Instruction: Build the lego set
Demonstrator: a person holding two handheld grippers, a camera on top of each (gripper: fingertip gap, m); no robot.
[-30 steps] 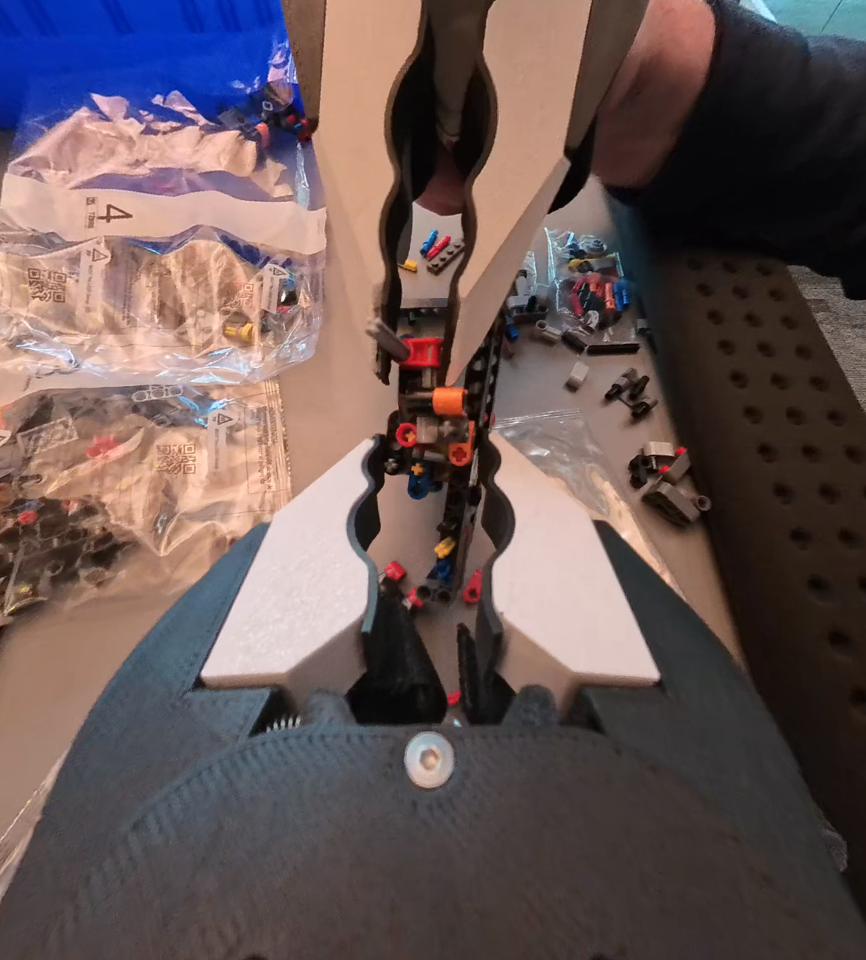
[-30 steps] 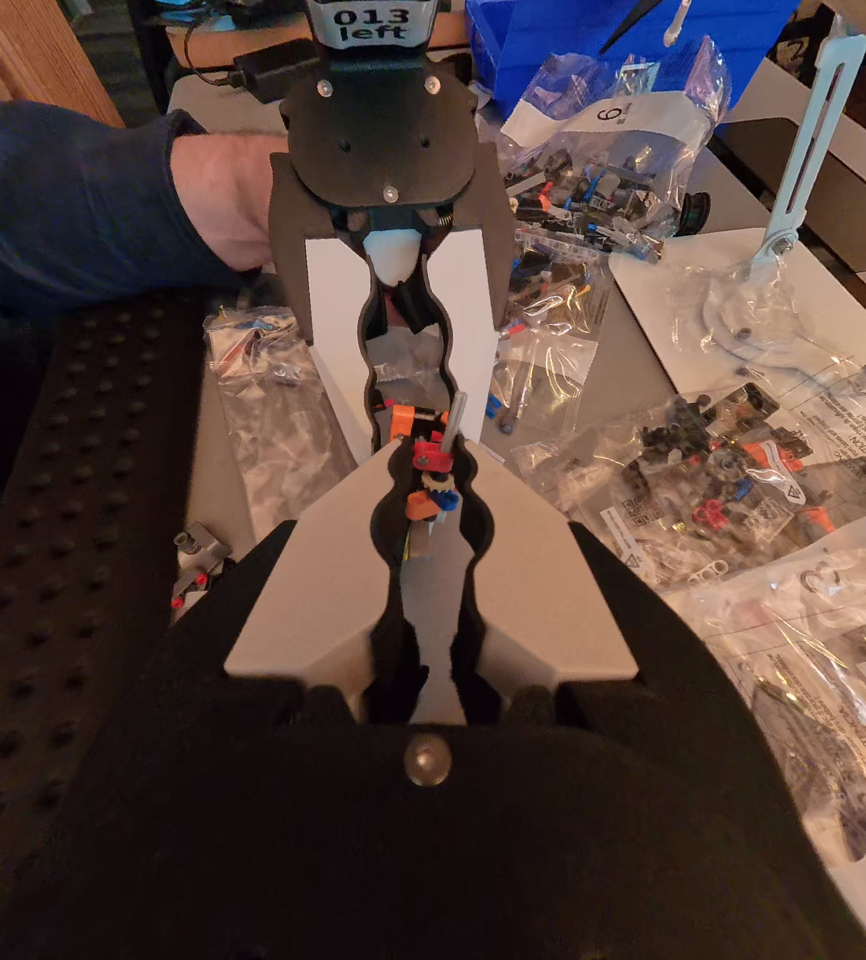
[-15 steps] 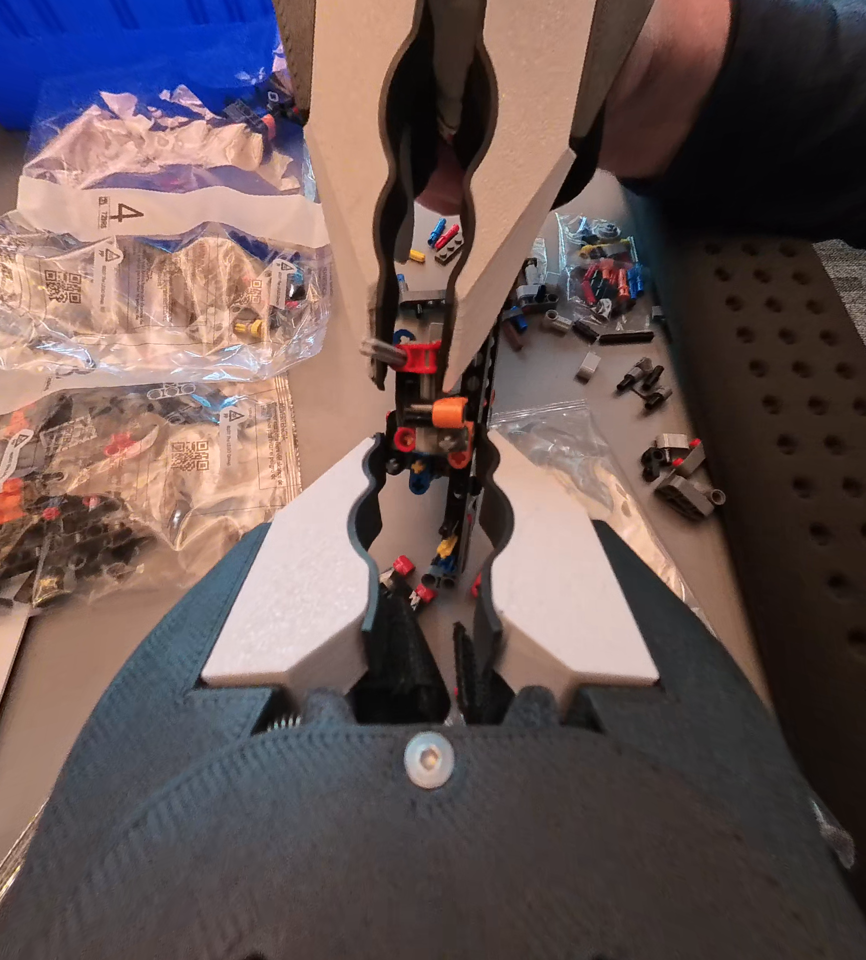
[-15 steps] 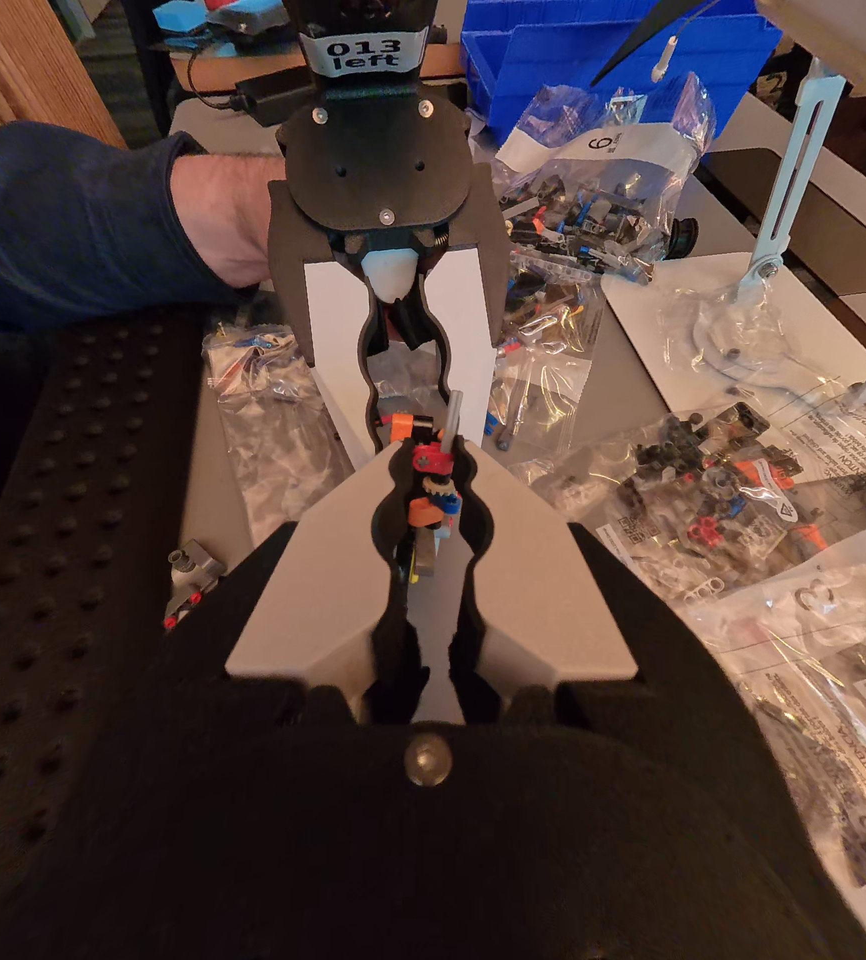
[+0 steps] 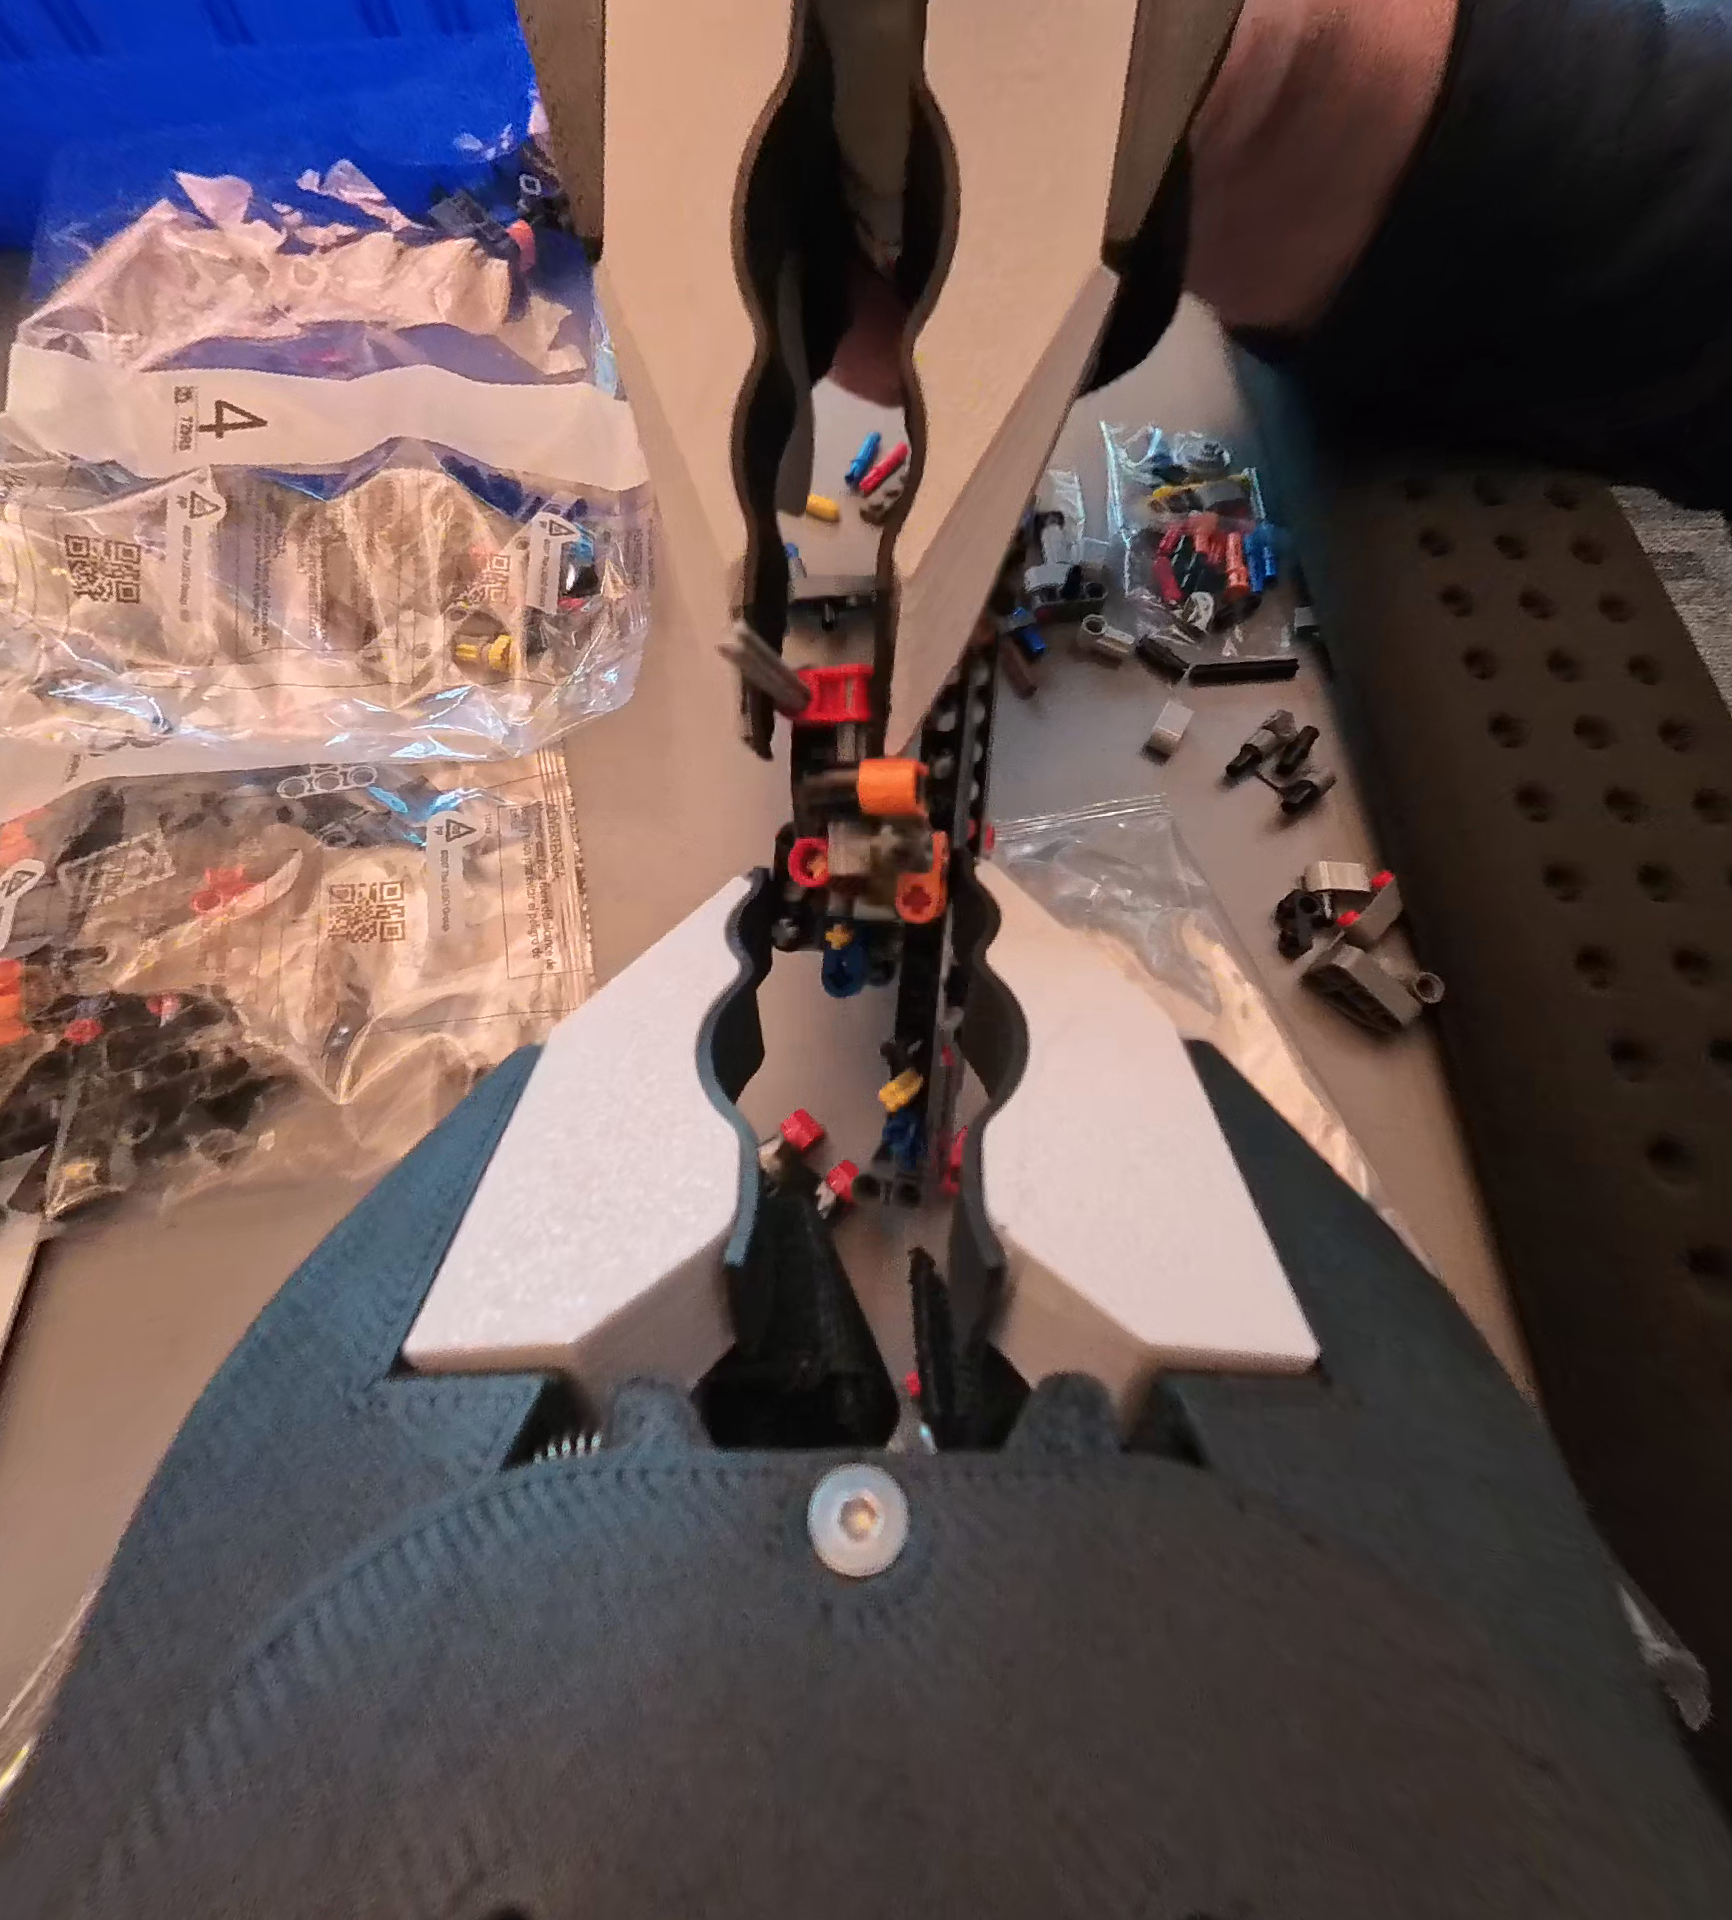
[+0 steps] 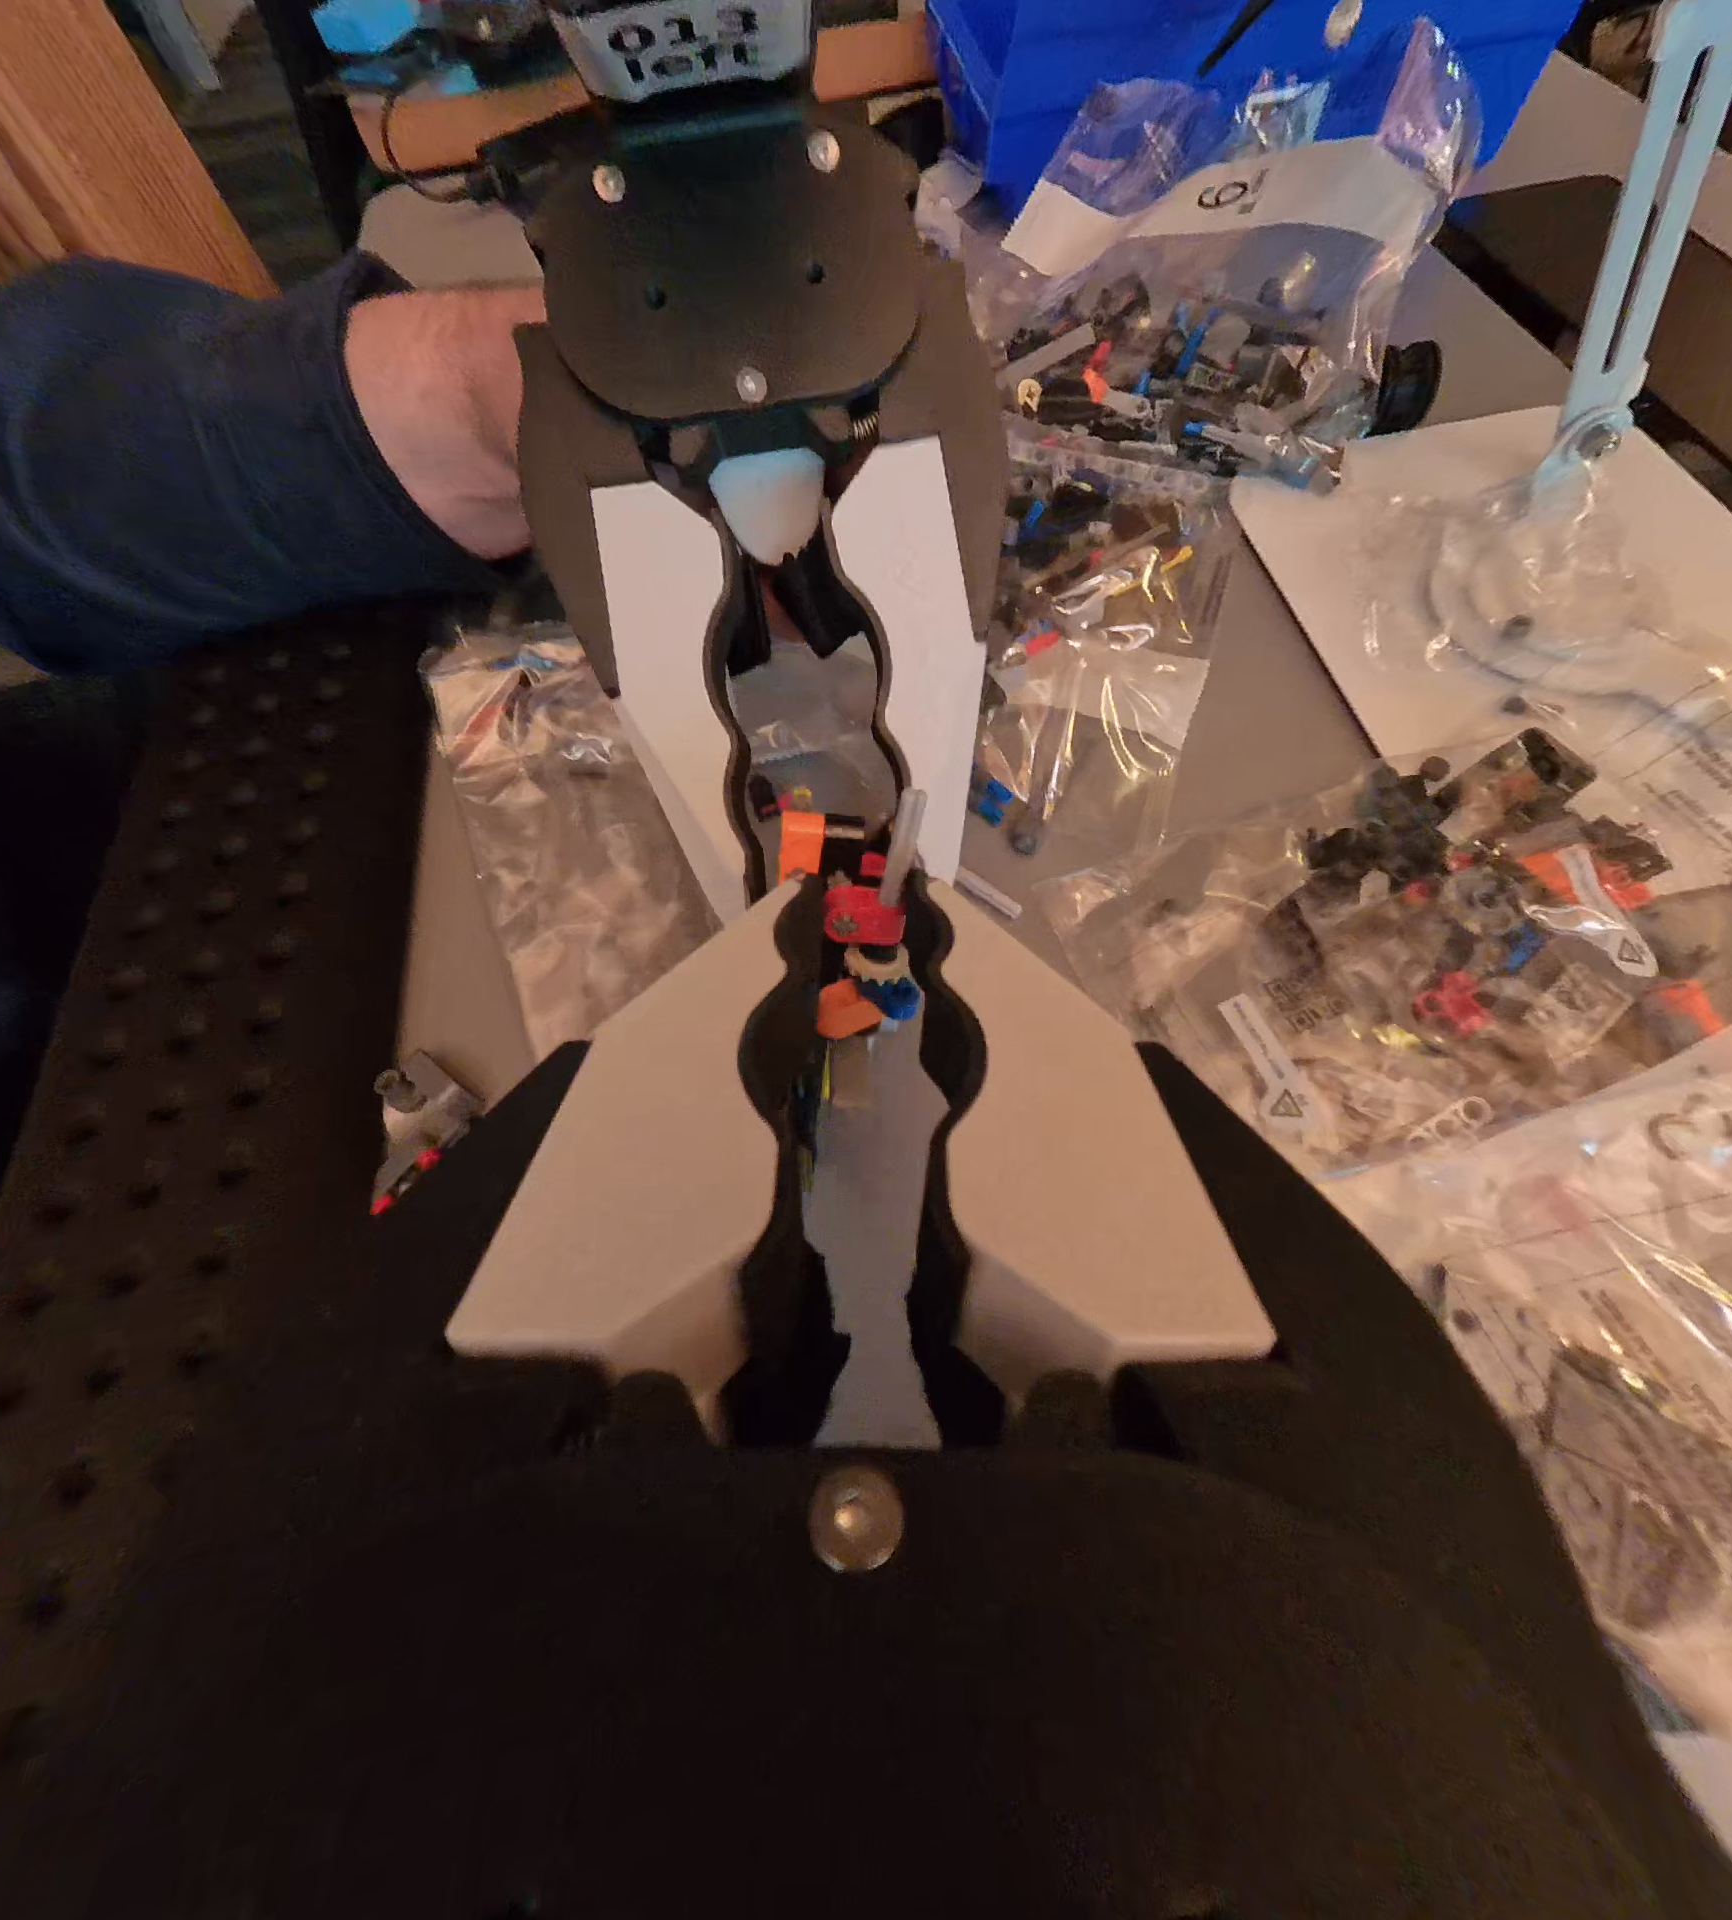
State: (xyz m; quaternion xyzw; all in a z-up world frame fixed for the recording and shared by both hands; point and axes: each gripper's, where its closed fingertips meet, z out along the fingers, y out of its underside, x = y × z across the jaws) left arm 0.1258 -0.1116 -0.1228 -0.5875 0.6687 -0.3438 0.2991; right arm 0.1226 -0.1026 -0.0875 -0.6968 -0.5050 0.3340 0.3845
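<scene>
A partly built lego assembly (image 5: 929, 935), a black beam frame with orange, red and blue parts, is held between both grippers above the table. My left gripper (image 5: 867, 904) is shut on its lower black frame. My right gripper (image 5: 826, 717) comes in from the opposite side, its jaws closed on the red connector (image 5: 836, 694) with a grey axle at the top of the assembly. In the right wrist view, my right gripper (image 6: 862, 904) pinches that red connector (image 6: 862, 912), and the left gripper (image 6: 820, 821) faces it, held by a hand in a dark sleeve.
Clear bags of lego parts (image 5: 249, 540) lie to the left, and more bags (image 6: 1444, 966) lie on the other side. Loose small pieces (image 5: 1350, 935) are scattered beside a black perforated mat (image 5: 1620, 935). A blue bin (image 6: 1101, 73) and a white metal stand (image 6: 1631, 260) stand at the back. Less than 4 cm separates the two grippers' tips.
Both grippers keep their hold on the assembly. The views have shifted only slightly over the table.
</scene>
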